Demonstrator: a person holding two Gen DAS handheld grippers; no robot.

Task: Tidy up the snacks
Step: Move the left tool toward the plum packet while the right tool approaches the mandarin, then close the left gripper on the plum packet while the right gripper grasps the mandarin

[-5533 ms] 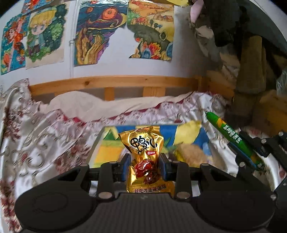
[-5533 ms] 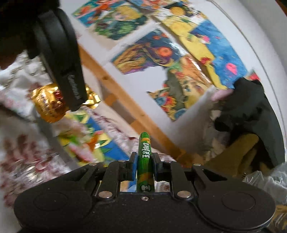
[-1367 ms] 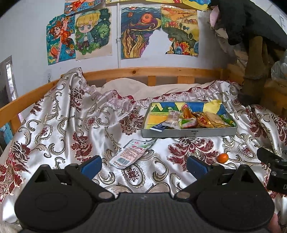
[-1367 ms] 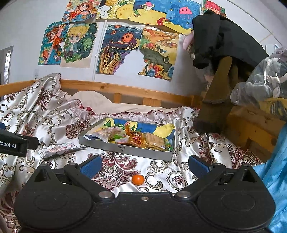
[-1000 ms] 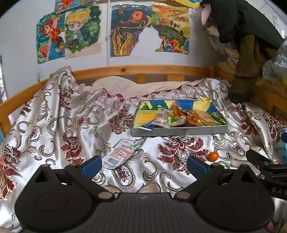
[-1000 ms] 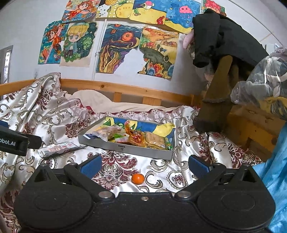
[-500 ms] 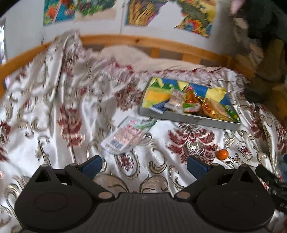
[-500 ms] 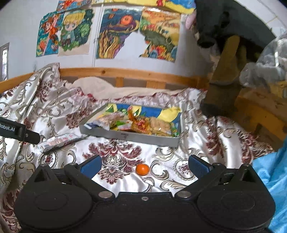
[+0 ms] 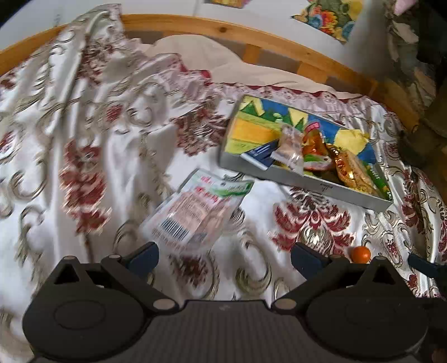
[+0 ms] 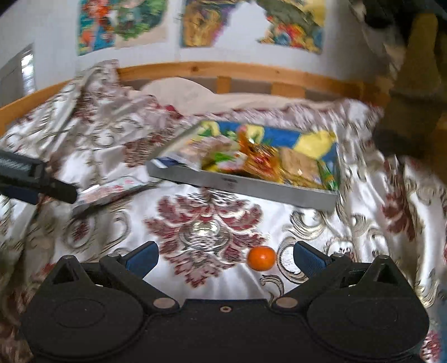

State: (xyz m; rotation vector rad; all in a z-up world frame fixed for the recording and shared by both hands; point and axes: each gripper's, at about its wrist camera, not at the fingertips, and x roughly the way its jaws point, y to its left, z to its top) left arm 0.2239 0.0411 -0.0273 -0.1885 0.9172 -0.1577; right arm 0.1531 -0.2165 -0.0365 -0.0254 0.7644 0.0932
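1. The bed, draped in slick satin, carries it all; things could slide
2. The tray already holds most snacks
3. The flat packet lies just before the spread, empty left claw; thin, it may slip
4. The small orange sits between the spread right claw tips; a nudge could roll it off

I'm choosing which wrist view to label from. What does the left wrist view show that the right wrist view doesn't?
Only the left view shows the flat packet's printed face and barcode. Only the right view shows the wall drawings and the left gripper's finger from the side. Both show the snack tray, the small orange on the bedspread, and open jaws.
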